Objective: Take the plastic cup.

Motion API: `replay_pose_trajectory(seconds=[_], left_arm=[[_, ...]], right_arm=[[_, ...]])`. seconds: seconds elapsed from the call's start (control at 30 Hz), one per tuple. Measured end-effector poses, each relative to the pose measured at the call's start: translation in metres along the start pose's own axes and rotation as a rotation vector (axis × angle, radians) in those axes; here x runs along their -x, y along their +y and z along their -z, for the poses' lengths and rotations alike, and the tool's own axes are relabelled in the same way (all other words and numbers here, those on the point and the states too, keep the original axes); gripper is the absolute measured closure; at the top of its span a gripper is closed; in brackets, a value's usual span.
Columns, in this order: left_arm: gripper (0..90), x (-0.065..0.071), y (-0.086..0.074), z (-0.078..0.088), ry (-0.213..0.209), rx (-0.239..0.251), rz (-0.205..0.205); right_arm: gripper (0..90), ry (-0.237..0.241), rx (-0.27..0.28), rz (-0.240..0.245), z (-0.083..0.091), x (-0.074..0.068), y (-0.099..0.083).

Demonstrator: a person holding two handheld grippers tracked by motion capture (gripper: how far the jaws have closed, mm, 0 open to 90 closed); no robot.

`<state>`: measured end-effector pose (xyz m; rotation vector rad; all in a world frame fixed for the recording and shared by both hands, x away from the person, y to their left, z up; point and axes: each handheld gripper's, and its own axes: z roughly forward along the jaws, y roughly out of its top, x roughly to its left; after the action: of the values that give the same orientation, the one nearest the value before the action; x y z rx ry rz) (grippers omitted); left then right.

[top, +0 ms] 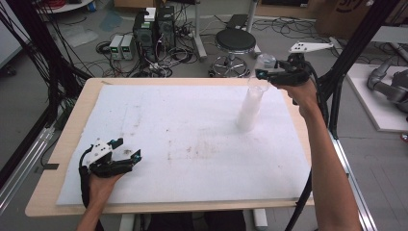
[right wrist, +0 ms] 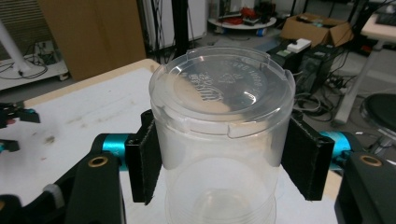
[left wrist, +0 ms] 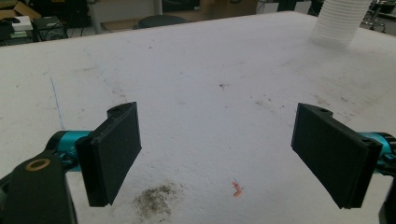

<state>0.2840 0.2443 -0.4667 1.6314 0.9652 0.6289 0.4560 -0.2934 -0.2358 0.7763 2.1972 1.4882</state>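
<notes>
- right gripper (top: 262, 73) pinches a clear plastic cup (right wrist: 223, 126) between its two black pads, one on each side wall below the rim; the cup is upside down, its embossed base facing the right gripper view's camera.
- in the high view the held cup (top: 264, 61) sits above and just off the top of the stack of clear cups (top: 251, 109), which stands upright on the far right of the white foam mat (top: 183, 130).
- step in hand, as judged: separating the top cup from the stack. to do it well, lift straight along the stack's axis, so the next cup is not dragged or the column tipped; keep the squeeze light, since thin walls will likely buckle.
- left gripper (top: 126, 150) rests low at the near left of the mat, jaws spread wide with nothing between them; well apart from the stack. it could steady the stack's base if cups stick.
- contents: held cup looks empty; a second nested cup shows beneath it in the right gripper view. nothing seen inside the stack.
- mat carries dark smudges (left wrist: 156, 199) and a small orange fleck (left wrist: 237, 188).
</notes>
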Motion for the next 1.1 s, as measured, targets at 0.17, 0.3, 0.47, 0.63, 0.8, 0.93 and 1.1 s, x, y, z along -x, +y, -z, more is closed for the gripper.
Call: replay_pose_trajectory(seconds=[0.17, 0.3, 0.47, 0.63, 0.8, 0.93, 1.1], left_arm=[[15.7, 0.0, 0.0, 0.0, -0.002, 0.001, -0.001], [15.7, 0.0, 0.0, 0.0, -0.002, 0.002, -0.004], [15.7, -0.001, 0.0, 0.0, -0.009, 0.002, 0.002], [15.7, -0.001, -0.001, 0.002, -0.019, 0.015, -0.003], [15.7, 0.0, -0.001, 0.003, -0.024, 0.026, -0.006], [15.7, -0.001, -0.001, 0.003, -0.026, 0.023, -0.008], [15.7, 0.0, -0.001, 0.003, -0.03, 0.027, -0.012]], right_arm=[[36.2, 0.056, 0.005, 0.0, -0.003, -0.02, -0.006], [36.3, 0.111, 0.027, 0.005, -0.005, -0.041, -0.013], [36.3, 0.183, 0.026, 0.024, -0.009, -0.074, -0.024], [36.3, 0.237, 0.031, 0.037, -0.013, -0.105, -0.038], [36.3, 0.277, 0.028, 0.054, -0.021, -0.13, -0.058], [36.3, 0.333, 0.014, 0.057, -0.035, -0.149, -0.076], [36.3, 0.371, -0.013, 0.072, -0.047, -0.164, -0.088]])
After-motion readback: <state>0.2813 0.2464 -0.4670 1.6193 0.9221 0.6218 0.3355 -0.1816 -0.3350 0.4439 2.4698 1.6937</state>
